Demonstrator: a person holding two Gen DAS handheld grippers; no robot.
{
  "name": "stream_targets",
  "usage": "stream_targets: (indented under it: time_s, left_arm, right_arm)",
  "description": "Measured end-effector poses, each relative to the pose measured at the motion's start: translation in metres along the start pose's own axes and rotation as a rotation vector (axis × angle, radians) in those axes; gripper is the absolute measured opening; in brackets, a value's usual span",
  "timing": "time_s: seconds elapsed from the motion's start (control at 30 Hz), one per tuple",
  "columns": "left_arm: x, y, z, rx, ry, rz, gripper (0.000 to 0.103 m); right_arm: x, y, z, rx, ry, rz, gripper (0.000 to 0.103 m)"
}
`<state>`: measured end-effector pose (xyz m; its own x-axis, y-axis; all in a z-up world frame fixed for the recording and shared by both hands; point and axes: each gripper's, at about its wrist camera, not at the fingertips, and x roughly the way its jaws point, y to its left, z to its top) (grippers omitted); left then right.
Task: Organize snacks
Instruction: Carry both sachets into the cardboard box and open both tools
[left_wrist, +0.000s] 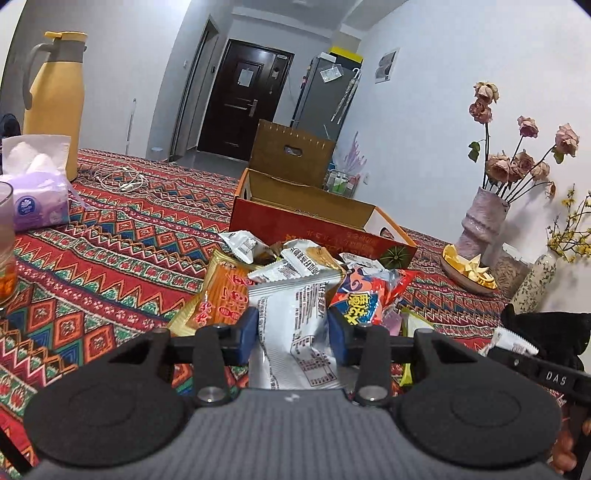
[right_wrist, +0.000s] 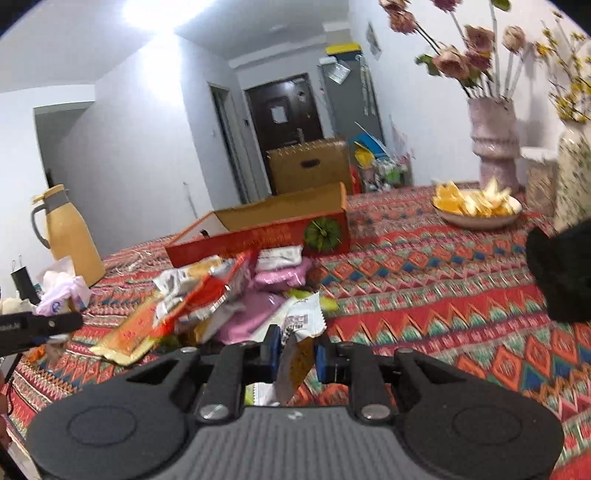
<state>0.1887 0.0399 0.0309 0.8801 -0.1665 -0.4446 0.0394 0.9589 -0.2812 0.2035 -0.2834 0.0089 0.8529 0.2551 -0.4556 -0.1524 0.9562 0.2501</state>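
My left gripper (left_wrist: 291, 332) is shut on a silver snack packet (left_wrist: 291, 317) with black print, held upright between the blue pads. Just beyond it lies a pile of snack packets (left_wrist: 295, 262), among them an orange one (left_wrist: 225, 295) and a red and blue one (left_wrist: 360, 301). Behind the pile stands an open red cardboard box (left_wrist: 317, 225). My right gripper (right_wrist: 295, 350) is shut on a thin white and yellow packet (right_wrist: 299, 332), held edge-on. In the right wrist view, the snack pile (right_wrist: 221, 295) and the red box (right_wrist: 258, 240) lie ahead to the left.
The table carries a red patterned cloth (left_wrist: 110, 240). A yellow thermos (left_wrist: 55, 99) and a tissue pack (left_wrist: 37, 192) stand at the left. Vases of flowers (left_wrist: 484, 221) and a bowl of yellow chips (right_wrist: 476, 206) sit at the right. A black-gloved hand (left_wrist: 546, 332) holds the other gripper.
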Motion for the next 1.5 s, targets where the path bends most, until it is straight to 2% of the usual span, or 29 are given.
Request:
stream_targets:
  time_s: [0.2,0.33,0.53,0.67,0.83,0.93,1.0,1.07,1.13,1.23,1.27,1.3,1.33,1.37,1.43,1.5]
  left_arm:
    - [-0.015,-0.006,0.006,0.032,-0.042,0.000,0.040]
    - [-0.012,-0.011,0.025,0.065,-0.079,-0.029,0.040]
    - [0.019,-0.018,0.080,0.112,-0.139,-0.069,0.040]
    - [0.058,-0.017,0.116,0.119,-0.154,-0.041,0.040]
    - [0.139,-0.008,0.160,0.119,-0.121,-0.008,0.040]
    - [0.203,-0.001,0.183,0.157,-0.082,0.024,0.041]
    - [0.249,0.004,0.194,0.164,-0.061,0.088,0.041]
    - [0.291,0.010,0.204,0.160,-0.004,0.098,0.041]
    - [0.327,0.012,0.212,0.174,0.059,0.090,0.041]
    - [0.366,0.008,0.216,0.213,0.102,0.146,0.041]
    - [0.376,0.008,0.215,0.227,0.124,0.141,0.044]
    - [0.388,0.008,0.213,0.228,0.142,0.158,0.059]
    - [0.394,0.011,0.211,0.227,0.147,0.186,0.067]
    - [0.399,0.012,0.208,0.237,0.140,0.189,0.067]
    - [0.398,0.013,0.208,0.237,0.144,0.176,0.070]
    - [0.396,0.012,0.208,0.241,0.119,0.182,0.084]
  right_arm:
    - [-0.006,-0.001,-0.002,0.004,-0.012,0.016,0.018]
    - [-0.002,0.001,0.011,-0.024,-0.026,0.039,0.018]
    - [0.019,0.003,0.062,-0.109,-0.074,0.084,0.018]
    - [0.051,-0.001,0.107,-0.136,-0.096,0.131,0.018]
    - [0.118,-0.011,0.163,-0.107,-0.088,0.188,0.018]
    - [0.178,-0.019,0.193,-0.052,-0.029,0.215,0.018]
    - [0.231,-0.023,0.210,-0.010,0.037,0.181,0.018]
    - [0.279,-0.028,0.222,0.021,0.090,0.154,0.018]
    - [0.323,-0.028,0.232,0.016,0.131,0.086,0.018]
    - [0.377,-0.028,0.244,0.025,0.189,0.022,0.019]
    - [0.390,-0.027,0.246,0.000,0.189,-0.010,0.021]
    - [0.399,-0.027,0.246,-0.017,0.185,-0.055,0.025]
    - [0.407,-0.027,0.245,-0.023,0.185,-0.101,0.049]
    - [0.412,-0.027,0.243,-0.025,0.182,-0.130,0.063]
    - [0.410,-0.026,0.238,-0.043,0.148,-0.113,0.065]
    - [0.408,-0.023,0.235,-0.061,0.132,-0.120,0.066]
